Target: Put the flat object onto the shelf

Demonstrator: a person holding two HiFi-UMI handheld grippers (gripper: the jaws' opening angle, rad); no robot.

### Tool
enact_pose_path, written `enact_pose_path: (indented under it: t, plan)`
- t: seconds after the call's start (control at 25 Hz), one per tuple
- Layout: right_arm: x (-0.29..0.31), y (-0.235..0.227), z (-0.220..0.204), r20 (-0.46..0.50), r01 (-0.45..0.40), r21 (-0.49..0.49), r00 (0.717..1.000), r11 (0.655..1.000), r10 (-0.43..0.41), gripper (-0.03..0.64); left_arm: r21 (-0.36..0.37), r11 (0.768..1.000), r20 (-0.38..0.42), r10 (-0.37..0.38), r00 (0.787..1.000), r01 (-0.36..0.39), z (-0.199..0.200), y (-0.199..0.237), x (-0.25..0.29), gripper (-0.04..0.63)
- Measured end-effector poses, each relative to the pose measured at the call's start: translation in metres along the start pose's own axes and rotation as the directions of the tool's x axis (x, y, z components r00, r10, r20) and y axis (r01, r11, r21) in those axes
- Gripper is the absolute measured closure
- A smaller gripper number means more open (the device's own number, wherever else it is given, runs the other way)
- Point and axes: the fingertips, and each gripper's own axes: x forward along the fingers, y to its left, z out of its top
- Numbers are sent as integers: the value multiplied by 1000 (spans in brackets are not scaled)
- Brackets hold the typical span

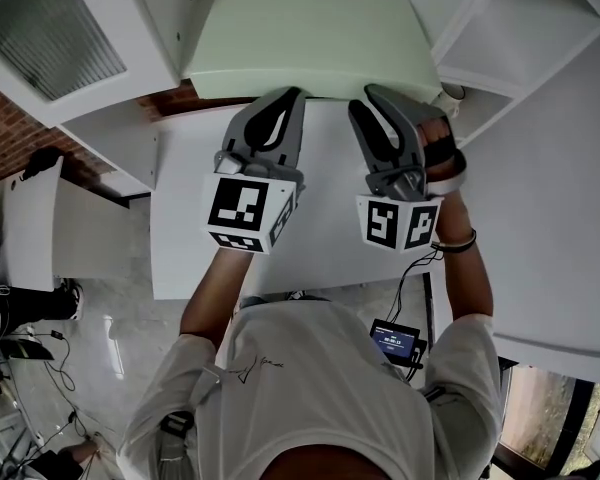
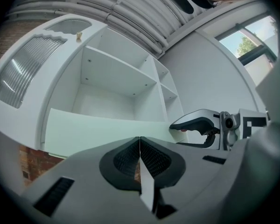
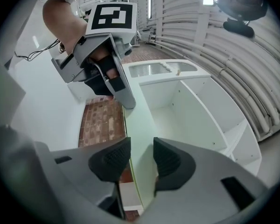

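Note:
The flat object is a pale green board (image 1: 310, 38), held level in front of the white shelf unit (image 1: 520, 38). My left gripper (image 1: 280, 103) has its jaws shut on the board's near edge; in the left gripper view the pads (image 2: 151, 160) pinch the thin board (image 2: 93, 129). My right gripper (image 1: 380, 98) is at the same edge, further right. In the right gripper view the board (image 3: 144, 125) runs between the jaws, with a clear gap between the pads (image 3: 168, 160), so that gripper (image 3: 141, 160) is open. The shelf compartment (image 2: 112, 78) ahead holds nothing.
A white table (image 1: 190, 258) lies under my hands. A frosted cabinet door (image 1: 40, 28) stands open at the left, with brick floor (image 3: 100, 125) below the board. A small device (image 1: 395, 340) on a cable hangs at the person's waist.

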Motion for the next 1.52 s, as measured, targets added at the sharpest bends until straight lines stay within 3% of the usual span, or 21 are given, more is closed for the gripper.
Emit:
enact_pose_path:
  t: [0.2, 0.44, 0.76, 1.52]
  plan:
    - [6, 2, -9, -14, 17, 21, 1000, 1000, -16, 459, -1, 1000, 6, 6, 1000, -6, -1, 6, 2, 581]
    - [14, 0, -11, -16, 19, 35, 1000, 999, -18, 460, 28, 997, 6, 72, 997, -72, -4, 26, -1, 581]
    - [26, -3, -13, -22, 43, 85, 999, 995, -41, 497, 22, 996, -16, 82, 996, -82, -12, 38, 3, 581]
    - [54, -8, -29, -30, 73, 197, 997, 978, -68, 543, -55, 995, -44, 86, 995, -88, -23, 58, 21, 581]
